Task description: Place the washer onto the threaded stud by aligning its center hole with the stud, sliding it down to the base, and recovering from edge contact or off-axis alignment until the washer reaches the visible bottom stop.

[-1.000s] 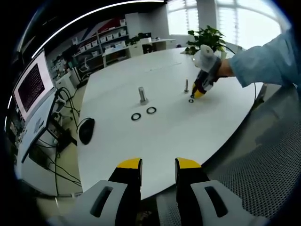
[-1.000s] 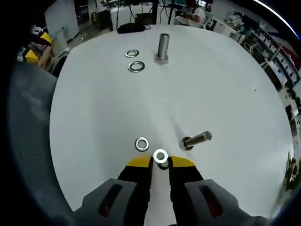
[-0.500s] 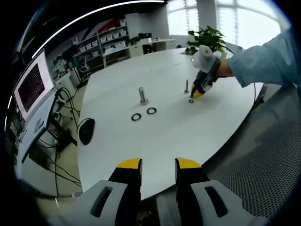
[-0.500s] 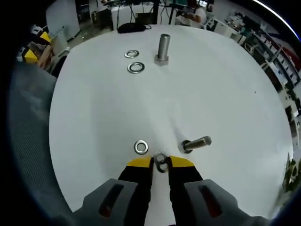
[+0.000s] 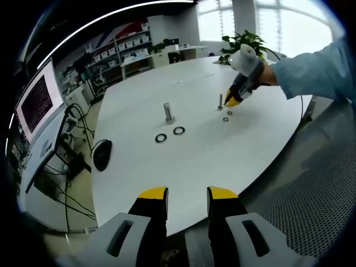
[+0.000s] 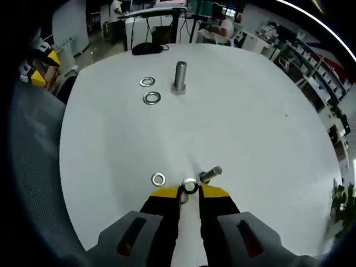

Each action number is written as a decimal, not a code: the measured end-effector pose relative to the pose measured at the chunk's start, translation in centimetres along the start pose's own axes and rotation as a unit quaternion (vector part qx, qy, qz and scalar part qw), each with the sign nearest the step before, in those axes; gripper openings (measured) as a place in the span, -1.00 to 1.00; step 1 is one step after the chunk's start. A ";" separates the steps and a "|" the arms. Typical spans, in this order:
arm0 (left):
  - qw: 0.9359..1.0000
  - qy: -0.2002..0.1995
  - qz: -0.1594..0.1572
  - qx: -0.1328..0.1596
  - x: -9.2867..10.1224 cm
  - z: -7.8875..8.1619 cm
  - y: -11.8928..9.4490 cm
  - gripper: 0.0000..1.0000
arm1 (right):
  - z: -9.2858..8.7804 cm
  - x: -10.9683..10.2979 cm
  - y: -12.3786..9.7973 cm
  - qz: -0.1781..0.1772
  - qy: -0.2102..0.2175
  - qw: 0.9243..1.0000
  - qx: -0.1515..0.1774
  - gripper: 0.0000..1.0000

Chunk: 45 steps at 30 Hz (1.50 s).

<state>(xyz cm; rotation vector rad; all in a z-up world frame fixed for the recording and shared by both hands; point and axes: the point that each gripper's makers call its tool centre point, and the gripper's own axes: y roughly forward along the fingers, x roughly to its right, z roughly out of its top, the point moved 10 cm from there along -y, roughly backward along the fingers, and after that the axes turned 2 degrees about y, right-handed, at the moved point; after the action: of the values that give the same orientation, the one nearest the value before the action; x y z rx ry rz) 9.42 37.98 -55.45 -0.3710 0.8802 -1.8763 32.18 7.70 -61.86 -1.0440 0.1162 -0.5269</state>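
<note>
A broad white round table carries the work, with a mesh-backed chair at its near edge in the left gripper view. The left gripper hangs over that near edge, its yellow-tipped jaws parted with nothing between them. Toward the table's far edge, the right gripper is clamped on a small silver washer, a flat ring held on edge between the yellow tips, just beside the top of a short threaded stud. A taller, thicker stud stands nearer the table's middle, with two larger washers lying flat beside it. Another small washer lies flat on the table near the gripper's tips.
</note>
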 end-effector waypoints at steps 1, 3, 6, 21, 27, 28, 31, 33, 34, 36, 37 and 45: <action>1.000 0.000 0.000 0.000 0.0 0.0 0.0 -0.48 | 0.1 0.0 -0.2 -0.001 -0.001 1.000 0.002 -0.71; 1.000 0.000 0.000 0.000 0.0 0.0 0.0 -0.48 | 0.4 0.1 -0.5 -0.004 -0.001 1.000 0.009 -0.71; 1.000 0.000 0.000 0.001 0.0 0.0 0.0 -0.48 | 0.8 0.2 -1.1 -0.014 -0.011 1.000 0.016 -0.71; 1.000 0.000 0.001 -0.001 0.0 0.0 0.0 -0.48 | 1.9 1.3 -0.8 -0.035 -0.026 0.999 0.016 -0.71; 1.000 -0.001 0.001 -0.002 0.0 0.0 0.0 -0.48 | 1.9 1.5 -0.7 -0.042 -0.021 0.999 0.017 -0.70; 1.000 -0.001 0.001 -0.003 0.0 0.0 0.0 -0.48 | 1.9 1.6 -0.7 -0.041 -0.021 0.999 0.017 -0.70; 1.000 -0.001 0.001 -0.003 -0.1 0.0 0.0 -0.48 | 1.6 1.6 -0.5 -0.040 -0.017 0.999 0.012 -0.70; 1.000 -0.001 0.001 -0.003 -0.1 0.0 0.0 -0.48 | 1.6 1.6 -0.5 -0.036 -0.013 0.999 0.014 -0.70; 1.000 -0.001 0.001 -0.003 0.0 0.0 0.0 -0.48 | 1.5 1.6 -0.5 -0.035 -0.013 0.999 0.013 -0.69; 1.000 -0.001 0.001 -0.003 0.0 0.0 0.0 -0.48 | 1.4 1.5 -0.4 -0.035 -0.012 0.999 0.010 -0.68; 1.000 -0.001 0.001 -0.003 0.0 0.0 0.0 -0.48 | 1.4 1.5 -0.5 -0.036 -0.010 0.999 0.011 -0.68; 1.000 -0.001 0.001 -0.002 0.0 0.0 0.0 -0.48 | 0.6 1.5 -0.5 -0.034 0.000 0.999 0.007 -0.68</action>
<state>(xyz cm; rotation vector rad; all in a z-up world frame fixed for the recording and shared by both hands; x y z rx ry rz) 9.43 38.02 -55.48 -0.3742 0.8842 -1.8723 33.47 7.27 -60.93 -1.0360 0.0775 -0.5886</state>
